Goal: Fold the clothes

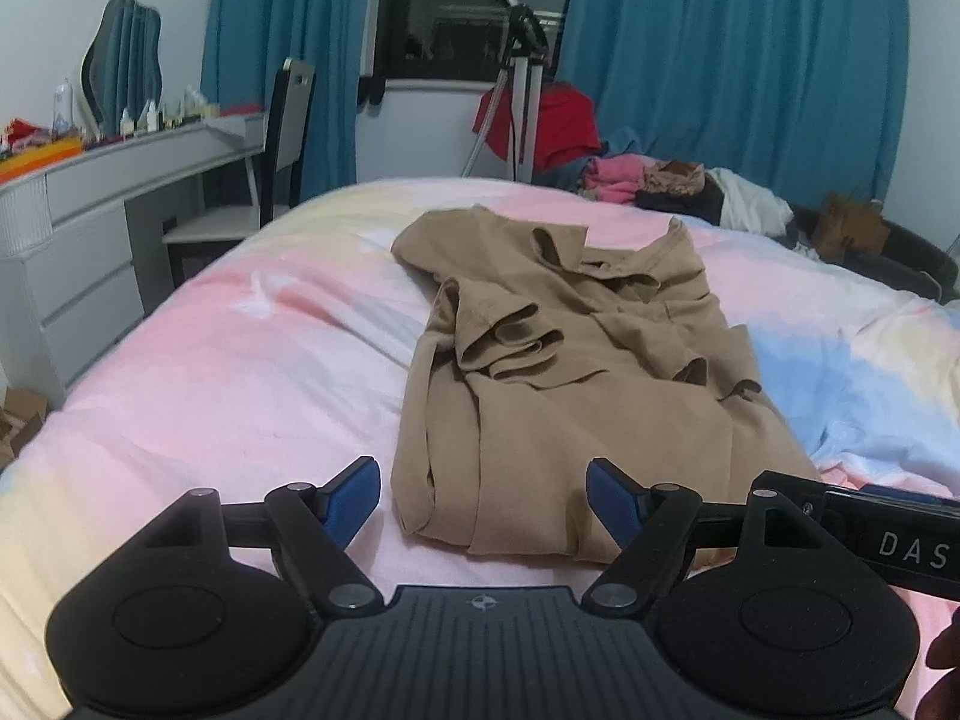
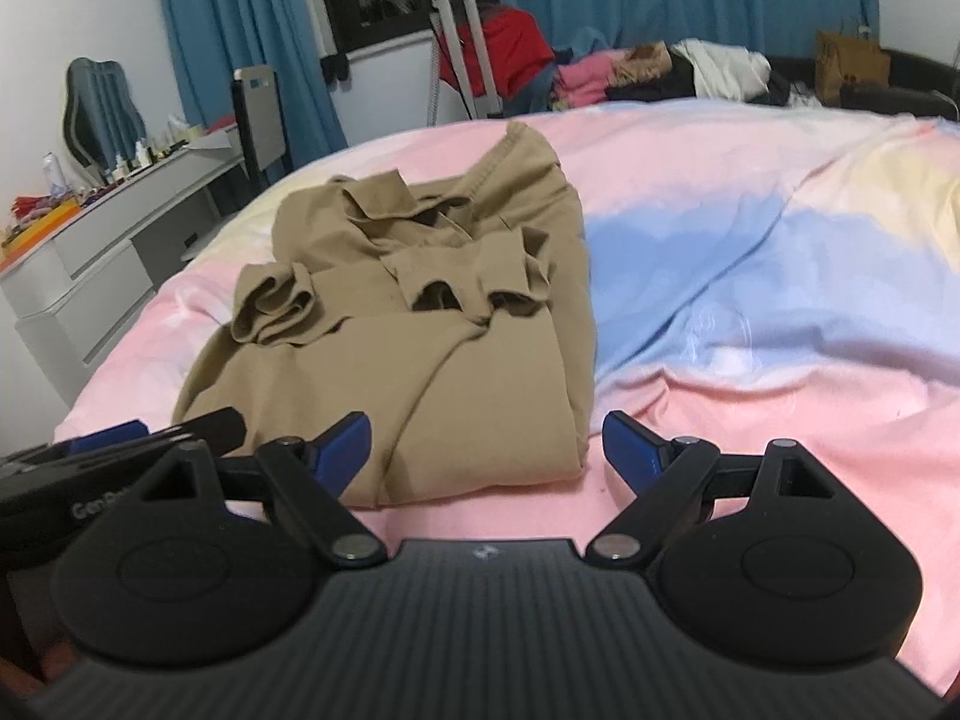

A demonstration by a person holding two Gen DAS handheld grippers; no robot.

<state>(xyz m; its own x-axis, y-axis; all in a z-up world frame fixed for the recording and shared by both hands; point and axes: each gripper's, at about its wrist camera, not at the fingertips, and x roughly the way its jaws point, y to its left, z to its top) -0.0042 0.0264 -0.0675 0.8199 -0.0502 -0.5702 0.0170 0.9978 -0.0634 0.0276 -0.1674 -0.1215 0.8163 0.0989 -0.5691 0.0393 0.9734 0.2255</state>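
Observation:
A tan shirt (image 1: 570,372) lies lengthwise on the pastel bedspread (image 1: 240,372), its sides and short sleeves folded in over the middle and its collar at the far end. My left gripper (image 1: 483,495) stands open over the shirt's near left hem corner, blue pads apart, nothing pressed between them. In the right wrist view the same shirt (image 2: 420,336) fills the left half. My right gripper (image 2: 486,450) is open over the near right hem corner. Each gripper's body shows at the edge of the other's view.
A heap of clothes (image 1: 660,180) sits at the bed's far edge, beside a tripod (image 1: 519,96) and blue curtains (image 1: 738,54). A grey dresser (image 1: 90,228) with bottles and a chair (image 1: 282,138) stand to the left. A brown paper bag (image 2: 849,63) is at the far right.

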